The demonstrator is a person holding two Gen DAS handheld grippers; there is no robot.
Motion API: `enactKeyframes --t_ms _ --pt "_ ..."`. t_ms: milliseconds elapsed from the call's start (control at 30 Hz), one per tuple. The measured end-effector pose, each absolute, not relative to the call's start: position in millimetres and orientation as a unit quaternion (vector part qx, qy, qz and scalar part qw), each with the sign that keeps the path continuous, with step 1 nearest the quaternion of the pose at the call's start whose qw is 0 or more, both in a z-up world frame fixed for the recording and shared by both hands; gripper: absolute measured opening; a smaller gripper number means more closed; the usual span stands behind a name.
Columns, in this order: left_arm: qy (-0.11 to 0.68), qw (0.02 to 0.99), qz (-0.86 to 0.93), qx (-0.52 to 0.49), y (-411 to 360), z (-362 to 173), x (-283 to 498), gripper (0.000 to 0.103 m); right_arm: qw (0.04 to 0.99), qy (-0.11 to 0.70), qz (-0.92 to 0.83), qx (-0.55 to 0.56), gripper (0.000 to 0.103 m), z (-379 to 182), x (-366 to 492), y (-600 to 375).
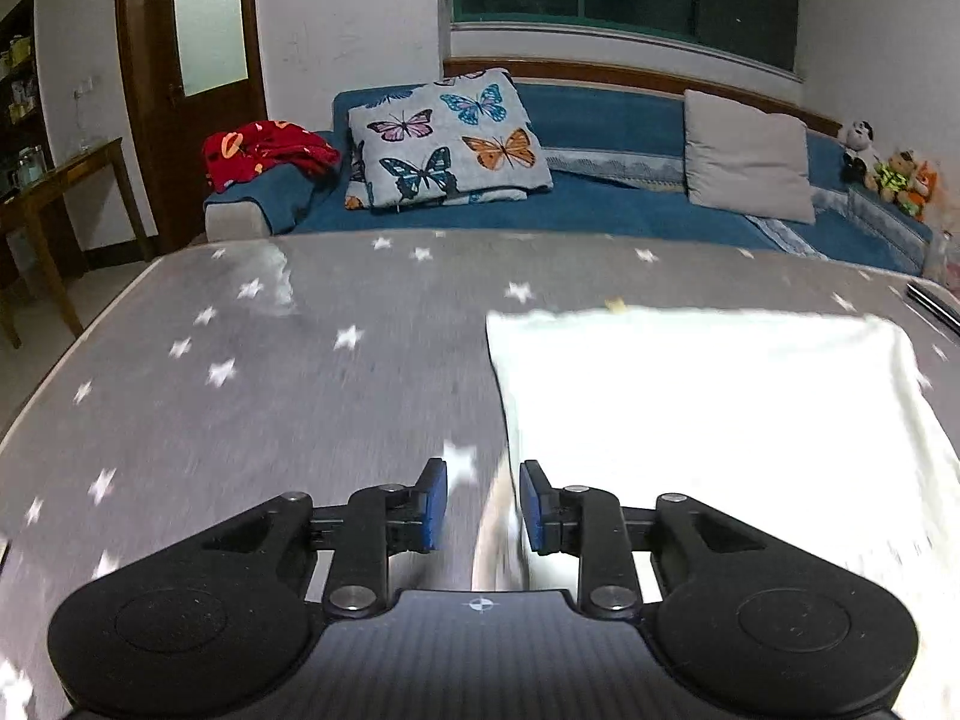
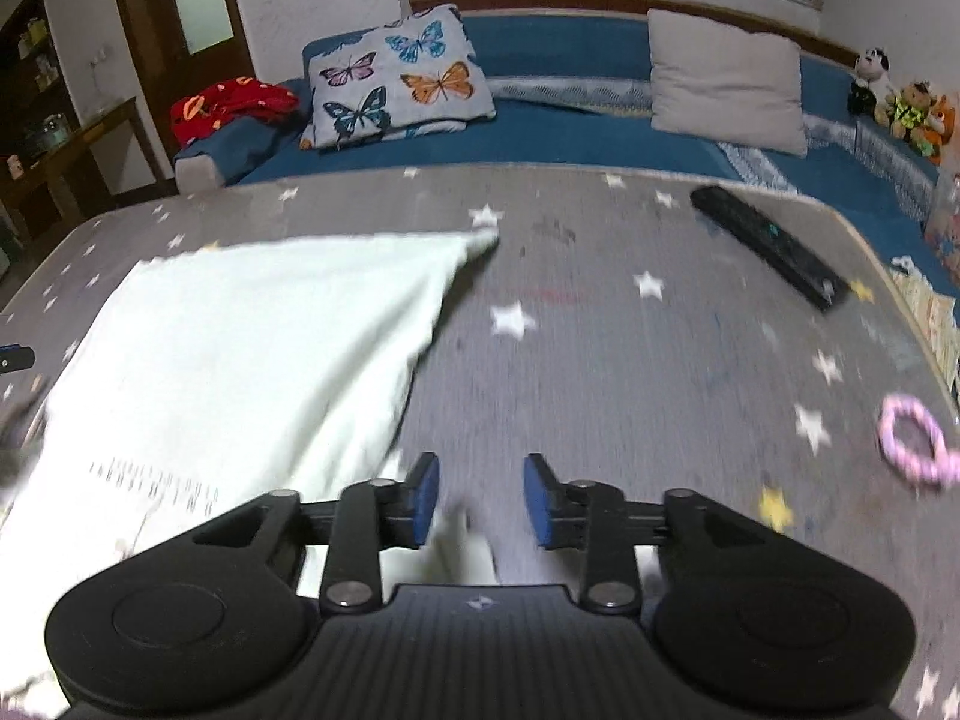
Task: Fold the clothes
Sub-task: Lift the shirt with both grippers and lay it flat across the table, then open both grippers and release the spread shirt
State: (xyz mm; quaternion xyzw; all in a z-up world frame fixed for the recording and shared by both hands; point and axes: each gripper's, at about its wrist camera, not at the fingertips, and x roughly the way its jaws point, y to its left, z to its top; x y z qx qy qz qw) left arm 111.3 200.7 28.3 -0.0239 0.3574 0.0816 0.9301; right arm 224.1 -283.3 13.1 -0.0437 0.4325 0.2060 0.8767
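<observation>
- Left wrist view shows a white cloth [image 1: 708, 420] lying flat on a grey table cover [image 1: 270, 408] printed with white stars; it looks like a folded garment, roughly rectangular, with a soft, slightly fuzzy far edge.
- Glare washes out its surface, so the weave cannot be made out.
- The left gripper [image 1: 483, 501] hangs over the cloth's near left corner, its blue-padded fingers apart; a pale fold of fabric rises between them, though blur hides whether they touch it.
- From the right wrist view the same cloth [image 2: 252, 348] fills the left half, its far right corner tapering to a point, with faint grey print near the close edge.
- The right gripper [image 2: 481, 498] sits at the cloth's near right corner, fingers apart, a bit of white fabric beneath.
- A black remote [image 2: 768, 246] and a pink ring [image 2: 915, 450] lie well to the right.
- Behind, a blue sofa [image 2: 570, 120] holds a butterfly pillow [image 2: 396, 78].
</observation>
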Motion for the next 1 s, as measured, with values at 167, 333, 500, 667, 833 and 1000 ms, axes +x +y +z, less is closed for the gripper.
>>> enactKeyframes --t_ms 167,333,500,667,833,1000 --pt "0.359 0.930 0.076 -0.022 195.7 23.2 60.4 0.029 0.870 0.445 0.213 -0.027 0.036 -0.6 201.0 -298.1" --pt "0.365 0.927 0.080 -0.017 189.8 13.0 21.7 0.029 0.878 0.427 0.210 -0.041 0.033 -12.9 186.6 -300.1" --pt "0.368 0.925 0.093 -0.015 188.2 2.3 1.9 0.025 0.887 0.419 0.192 -0.034 0.008 -10.6 170.6 -305.1" --pt "0.369 0.924 0.099 -0.017 189.8 -4.7 -7.6 0.024 0.894 0.414 0.167 -0.017 0.009 -11.6 145.9 -324.7" --pt "0.359 0.929 0.088 -0.012 179.9 2.6 -14.9 0.025 0.893 0.423 0.153 -0.011 0.019 -7.1 134.9 -336.3" --pt "0.349 0.934 0.077 -0.007 169.7 10.2 -22.2 0.025 0.904 0.403 0.143 -0.030 0.026 6.8 124.0 -332.4"
